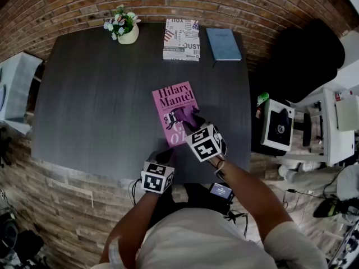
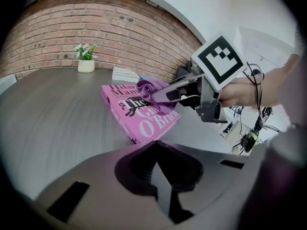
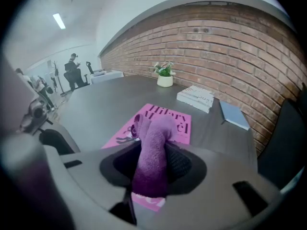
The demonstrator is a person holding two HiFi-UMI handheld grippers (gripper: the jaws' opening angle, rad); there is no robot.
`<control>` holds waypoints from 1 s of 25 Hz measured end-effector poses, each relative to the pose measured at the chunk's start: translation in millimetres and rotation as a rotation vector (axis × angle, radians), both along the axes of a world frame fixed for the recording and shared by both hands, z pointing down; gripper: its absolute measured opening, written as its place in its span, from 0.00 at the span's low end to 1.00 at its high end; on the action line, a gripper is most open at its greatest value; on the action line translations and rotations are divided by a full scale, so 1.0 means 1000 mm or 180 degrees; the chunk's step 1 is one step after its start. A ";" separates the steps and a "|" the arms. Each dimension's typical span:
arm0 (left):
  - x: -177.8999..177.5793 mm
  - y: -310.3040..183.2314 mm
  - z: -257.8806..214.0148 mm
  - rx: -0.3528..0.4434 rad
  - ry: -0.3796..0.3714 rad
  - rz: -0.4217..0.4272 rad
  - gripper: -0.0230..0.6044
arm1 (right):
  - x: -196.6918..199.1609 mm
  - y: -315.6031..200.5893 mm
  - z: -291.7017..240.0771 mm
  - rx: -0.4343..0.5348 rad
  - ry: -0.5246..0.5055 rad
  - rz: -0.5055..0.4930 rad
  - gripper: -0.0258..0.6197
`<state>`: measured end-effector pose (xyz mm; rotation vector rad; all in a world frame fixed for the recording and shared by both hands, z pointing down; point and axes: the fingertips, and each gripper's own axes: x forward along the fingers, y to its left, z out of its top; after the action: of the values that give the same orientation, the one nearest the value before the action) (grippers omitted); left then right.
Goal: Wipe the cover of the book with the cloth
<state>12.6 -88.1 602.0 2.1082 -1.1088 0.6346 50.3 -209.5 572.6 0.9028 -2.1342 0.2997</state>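
Observation:
A pink book (image 1: 173,107) with white and black lettering lies flat on the dark table (image 1: 95,105), near its front edge. My right gripper (image 1: 193,123) is shut on a purple cloth (image 1: 184,116) and holds it on the book's cover (image 3: 170,122); the cloth (image 3: 152,159) fills the space between the jaws and its free end (image 2: 149,87) rests on the cover (image 2: 144,121). My left gripper (image 1: 162,157) is shut and empty, just off the book's near corner at the table's front edge, apart from the book.
A flower pot (image 1: 124,28) stands at the table's far left. A printed book (image 1: 181,39) and a blue notebook (image 1: 223,43) lie along the far edge by the brick wall. A black chair (image 1: 308,55) and a white cart (image 1: 280,125) stand to the right.

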 end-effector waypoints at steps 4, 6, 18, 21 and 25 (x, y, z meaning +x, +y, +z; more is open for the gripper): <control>-0.005 0.004 0.002 -0.0032 -0.0016 -0.0013 0.05 | -0.035 0.031 0.004 -0.0142 -0.0162 -0.0188 0.27; -0.008 0.006 0.002 -0.0043 -0.0015 -0.0030 0.05 | -0.051 0.045 0.005 -0.0194 -0.0253 -0.0264 0.27; -0.020 0.019 0.010 -0.0142 -0.0016 -0.0134 0.05 | -0.075 0.073 0.015 -0.0243 -0.0376 -0.0444 0.27; -0.018 0.017 0.009 -0.0127 -0.0003 -0.0136 0.05 | -0.068 0.073 0.015 -0.0220 -0.0374 -0.0420 0.27; -0.014 0.015 0.007 -0.0114 0.0016 -0.0134 0.05 | -0.055 0.072 0.015 -0.0192 -0.0359 -0.0355 0.27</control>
<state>-1.0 -73.3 608.9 2.0498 -1.1278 0.6244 -4.5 -137.1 587.3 0.7449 -2.2569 0.3638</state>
